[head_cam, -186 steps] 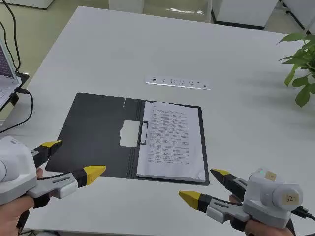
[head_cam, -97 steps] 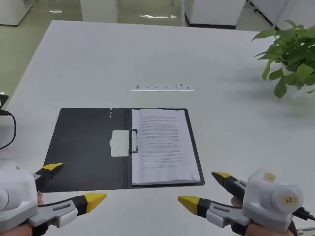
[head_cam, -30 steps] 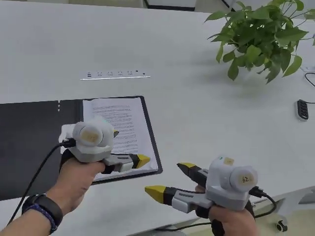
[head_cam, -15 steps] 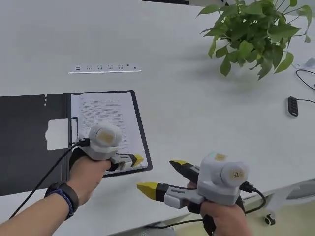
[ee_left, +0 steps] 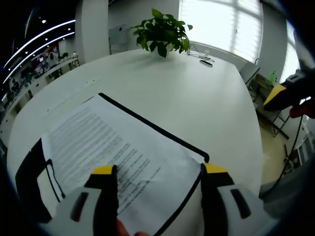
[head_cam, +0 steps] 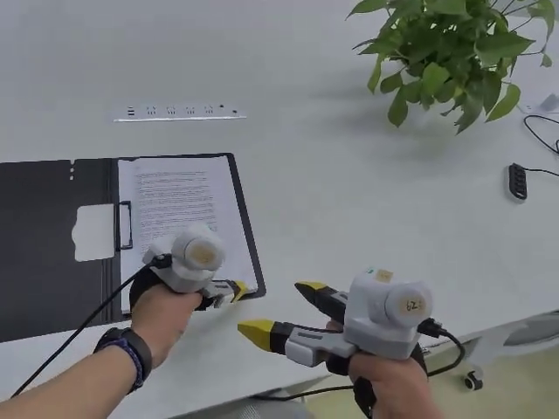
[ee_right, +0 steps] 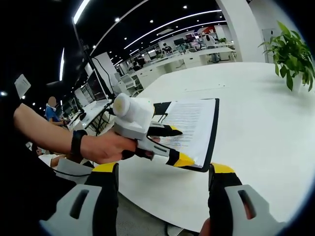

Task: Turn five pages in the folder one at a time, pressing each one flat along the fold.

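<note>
Folder (head_cam: 44,288) lies open on the white counter (head_cam: 349,192), with its black inner cover to the left and the page stack (head_cam: 179,205) flat on the right half. No sheet rests on the left half, so I judge none of the five turns done; all turning and pressing remain.

Left claw (ee_left: 160,169) is spread wide at the stack's near outer corner, one jaw over the paper, the other past the folder's edge, pinching nothing. Right claw (head_cam: 281,310) is spread and empty above bare counter, near that corner.

Cut off in the head view: the folder's left end. Hidden there: the corner, under the left hand (head_cam: 162,310). Whether either left jaw touches paper cannot be told.
</note>
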`<state>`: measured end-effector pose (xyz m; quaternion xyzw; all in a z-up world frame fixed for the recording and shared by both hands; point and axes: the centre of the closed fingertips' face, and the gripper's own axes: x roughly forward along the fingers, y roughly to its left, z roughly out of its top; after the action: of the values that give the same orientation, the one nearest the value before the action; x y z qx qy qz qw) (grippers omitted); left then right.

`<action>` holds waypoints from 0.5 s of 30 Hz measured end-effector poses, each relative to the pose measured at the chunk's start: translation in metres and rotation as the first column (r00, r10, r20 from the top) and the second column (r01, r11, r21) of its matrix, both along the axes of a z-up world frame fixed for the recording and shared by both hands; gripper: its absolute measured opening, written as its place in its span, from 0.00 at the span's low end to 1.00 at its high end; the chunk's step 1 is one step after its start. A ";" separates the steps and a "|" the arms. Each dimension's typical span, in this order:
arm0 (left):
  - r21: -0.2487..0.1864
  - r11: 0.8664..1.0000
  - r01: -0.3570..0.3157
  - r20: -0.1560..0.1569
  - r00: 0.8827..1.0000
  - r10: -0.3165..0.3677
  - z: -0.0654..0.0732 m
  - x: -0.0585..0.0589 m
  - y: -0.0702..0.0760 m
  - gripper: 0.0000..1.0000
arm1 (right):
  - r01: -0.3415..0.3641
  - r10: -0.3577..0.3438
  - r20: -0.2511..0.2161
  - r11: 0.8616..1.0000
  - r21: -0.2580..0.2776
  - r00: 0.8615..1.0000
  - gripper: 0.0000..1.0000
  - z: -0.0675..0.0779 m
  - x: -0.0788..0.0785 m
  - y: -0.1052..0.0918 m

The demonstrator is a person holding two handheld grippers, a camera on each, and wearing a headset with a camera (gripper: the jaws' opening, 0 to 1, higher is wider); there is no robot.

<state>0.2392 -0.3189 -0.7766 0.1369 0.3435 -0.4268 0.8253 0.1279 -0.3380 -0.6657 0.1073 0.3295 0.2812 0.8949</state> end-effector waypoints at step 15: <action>0.018 1.000 0.019 0.030 0.999 -0.020 -0.004 0.001 0.005 0.66 | 0.006 -0.006 -0.002 1.000 0.009 1.000 0.73 -0.003 0.007 -0.004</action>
<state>0.2402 -0.3136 -0.7811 0.1539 0.3335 -0.4298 0.8248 0.1352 -0.3419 -0.6684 0.1128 0.3288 0.2798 0.8949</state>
